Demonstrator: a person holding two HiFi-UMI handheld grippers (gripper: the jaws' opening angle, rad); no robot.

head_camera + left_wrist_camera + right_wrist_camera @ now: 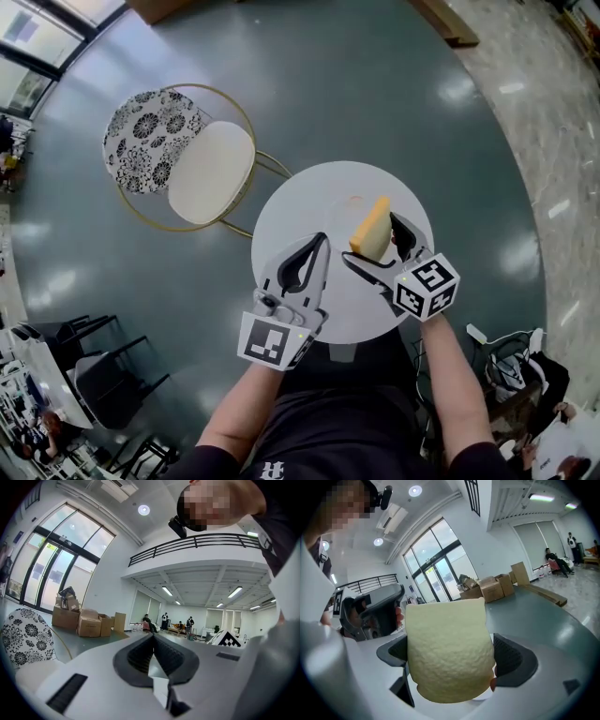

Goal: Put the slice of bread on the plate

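Observation:
A pale yellow slice of bread stands on edge above the round white table, with my right gripper shut on it. In the right gripper view the bread slice fills the space between the dark pads. A faint pale plate seems to lie on the table just beyond the bread; its outline is hard to make out. My left gripper hovers over the table's near left part, jaws pressed together with nothing between them.
A gold-framed chair with a cream seat and flowered back stands left of the table. Dark chairs sit at the lower left. Cardboard boxes and several people stand far off across the hall.

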